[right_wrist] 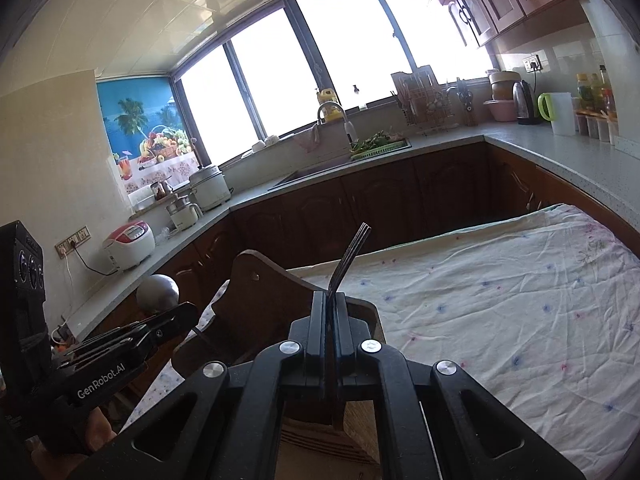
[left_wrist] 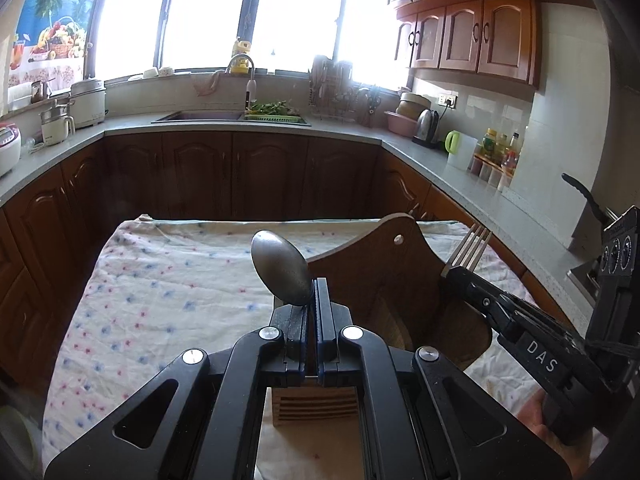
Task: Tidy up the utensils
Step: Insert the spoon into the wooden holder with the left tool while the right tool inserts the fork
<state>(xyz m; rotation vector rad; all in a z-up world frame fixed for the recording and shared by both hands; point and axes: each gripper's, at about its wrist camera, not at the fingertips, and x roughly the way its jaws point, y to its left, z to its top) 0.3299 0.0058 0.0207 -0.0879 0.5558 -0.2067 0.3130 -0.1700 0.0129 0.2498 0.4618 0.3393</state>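
My left gripper (left_wrist: 311, 294) is shut on a metal spoon (left_wrist: 280, 268), whose bowl sticks up past the fingertips. My right gripper (right_wrist: 330, 300) is shut on a metal fork (right_wrist: 352, 256), tines pointing up and away. Both hover over a brown wooden utensil holder (left_wrist: 384, 276) with a tall curved back that stands on the flowered cloth. Its slotted front part (left_wrist: 314, 406) shows below the left gripper's jaws. In the left wrist view the right gripper (left_wrist: 454, 272) comes in from the right with the fork (left_wrist: 472, 246). In the right wrist view the left gripper (right_wrist: 188, 312) and spoon (right_wrist: 158, 292) are at the left.
A table under a white flowered cloth (left_wrist: 160, 288) carries the holder. Kitchen counters run around it, with a sink (left_wrist: 200, 116), rice cookers (left_wrist: 86, 102), a kettle (left_wrist: 426, 124), bottles (left_wrist: 500, 152) and a dish rack (left_wrist: 336, 88). A person's hand (left_wrist: 560, 440) holds the right gripper.
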